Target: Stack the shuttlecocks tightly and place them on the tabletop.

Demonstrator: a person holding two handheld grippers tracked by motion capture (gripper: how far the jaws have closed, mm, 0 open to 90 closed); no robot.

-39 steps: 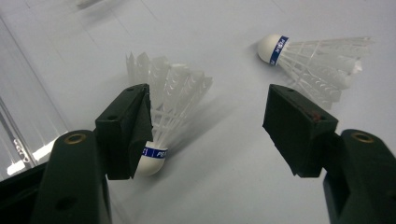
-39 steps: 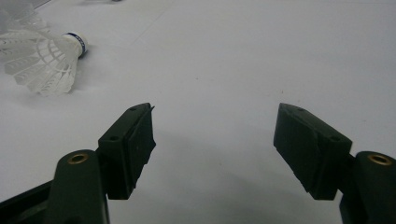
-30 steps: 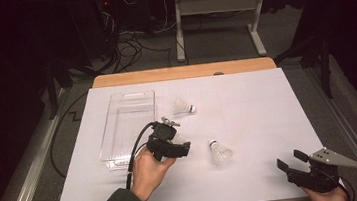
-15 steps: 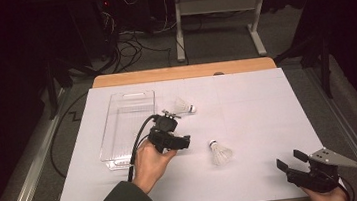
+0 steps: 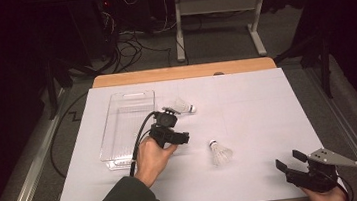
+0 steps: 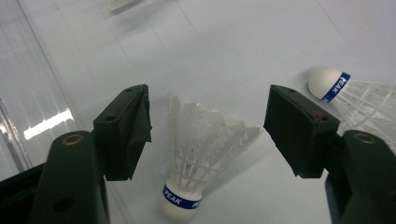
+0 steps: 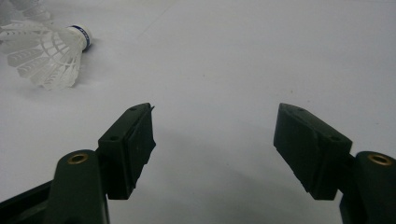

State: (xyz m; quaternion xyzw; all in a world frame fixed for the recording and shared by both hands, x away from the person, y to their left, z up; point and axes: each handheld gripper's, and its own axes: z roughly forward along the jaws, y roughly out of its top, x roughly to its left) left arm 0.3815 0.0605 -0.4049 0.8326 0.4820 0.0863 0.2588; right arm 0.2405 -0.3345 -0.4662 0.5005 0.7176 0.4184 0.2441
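Observation:
My left gripper (image 5: 174,134) is held in a hand beside the clear container (image 5: 120,137), and it is open. In the left gripper view a white shuttlecock (image 6: 201,149) with a blue band lies between its jaws (image 6: 208,126), cork toward the camera, touching neither pad. A second shuttlecock (image 6: 334,86) lies to the right (image 5: 219,152), and a third (image 5: 182,105) lies farther off. My right gripper (image 5: 289,162) rests open near the table's front right edge, with only white table between its fingers (image 7: 212,144). The second shuttlecock (image 7: 49,51) shows at its upper left.
The clear plastic container stands at the table's left, its wall (image 6: 28,93) close to my left jaw. A white sheet (image 5: 257,107) covers the table, with a wooden edge (image 5: 183,72) at the back. Cables and table legs lie on the floor beyond.
The left hand has carried its gripper a little farther from the person, toward the far shuttlecock. The right gripper has stayed in place.

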